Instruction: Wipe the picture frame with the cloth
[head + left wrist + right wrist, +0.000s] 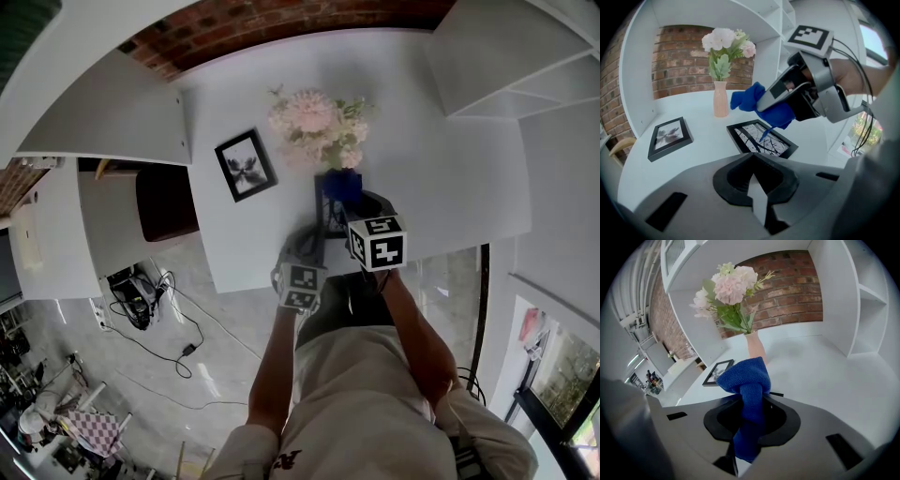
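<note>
The right tongs (764,104) clench the blue cloth (747,99) over the nearer picture frame (761,139), flat on the surface (708,136); a corner may touch its glass. Left tongs (757,201) are closed, empty. Wiping seems barely begun.

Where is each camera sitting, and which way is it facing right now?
Head view: above the person, facing steeply down on the table; forearms, torso, left gripper and right gripper show.
Left gripper view: on the left gripper, facing across the near frame; the right gripper, its cloth and hand show.
Right gripper view: on the right gripper, facing the vase and brick wall; only cloth-filled jaws show.
Shared: flowers and far frame appear in all three.
</note>
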A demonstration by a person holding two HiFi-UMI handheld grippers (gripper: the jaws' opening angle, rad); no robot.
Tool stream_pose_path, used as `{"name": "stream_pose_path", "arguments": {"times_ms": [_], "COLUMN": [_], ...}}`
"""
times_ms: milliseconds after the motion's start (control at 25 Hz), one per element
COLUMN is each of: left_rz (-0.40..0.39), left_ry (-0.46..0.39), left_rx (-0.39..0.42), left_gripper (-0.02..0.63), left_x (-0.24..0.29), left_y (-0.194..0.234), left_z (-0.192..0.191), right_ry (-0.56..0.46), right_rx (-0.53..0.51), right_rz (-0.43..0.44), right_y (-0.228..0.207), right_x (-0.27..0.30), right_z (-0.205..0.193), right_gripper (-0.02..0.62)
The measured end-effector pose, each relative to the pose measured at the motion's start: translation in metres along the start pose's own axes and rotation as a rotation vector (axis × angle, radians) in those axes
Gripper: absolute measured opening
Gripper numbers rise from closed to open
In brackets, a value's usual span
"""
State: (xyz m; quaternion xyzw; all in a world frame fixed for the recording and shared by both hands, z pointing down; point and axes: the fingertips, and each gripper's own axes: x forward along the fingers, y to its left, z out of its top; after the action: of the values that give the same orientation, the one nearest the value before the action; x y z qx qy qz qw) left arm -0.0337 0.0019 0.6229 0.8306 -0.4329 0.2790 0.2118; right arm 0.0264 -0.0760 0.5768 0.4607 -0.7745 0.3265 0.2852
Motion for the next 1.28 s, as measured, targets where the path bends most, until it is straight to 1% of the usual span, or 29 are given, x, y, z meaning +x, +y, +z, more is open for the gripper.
{"name": "stream_pose_path", "arguments": {"times_ms": [280, 480, 680, 920, 1280], "left_rz": [0.002, 0.003, 0.008, 0.013, 0.014], "left_ry": [0.007, 0.015, 0.007, 0.006, 0.003], "left_rx": [0.009, 0.03, 0.008, -0.013, -0.019], "left_gripper": [-0.003, -0.003, -0.003, -0.003, -0.002], "left_x": [0.0, 0.0, 0.0, -0.001, -0.001], "left_y": [-0.001, 0.0, -0.001, -0.001, 0.0], "left_z": [0.0, -0.001, 0.001, 0.0, 0.0], "right_ry": [0.05, 0.089, 0.096, 0.102, 0.102], "right_rx": [-0.031, -0.057, -0.097, -0.109, -0.113], "right_rz": [0.027, 0.041, 0.042, 0.063, 0.038], "right_y": [0.02, 0.03, 0.036, 0.033, 0.016], "right_x": [0.029, 0.048, 0.058, 0.057, 0.051], "right_z": [-0.011, -0.02, -0.027, -0.029, -0.028], "right_gripper": [0.075, 0.075, 0.075, 0.074, 0.075]}}
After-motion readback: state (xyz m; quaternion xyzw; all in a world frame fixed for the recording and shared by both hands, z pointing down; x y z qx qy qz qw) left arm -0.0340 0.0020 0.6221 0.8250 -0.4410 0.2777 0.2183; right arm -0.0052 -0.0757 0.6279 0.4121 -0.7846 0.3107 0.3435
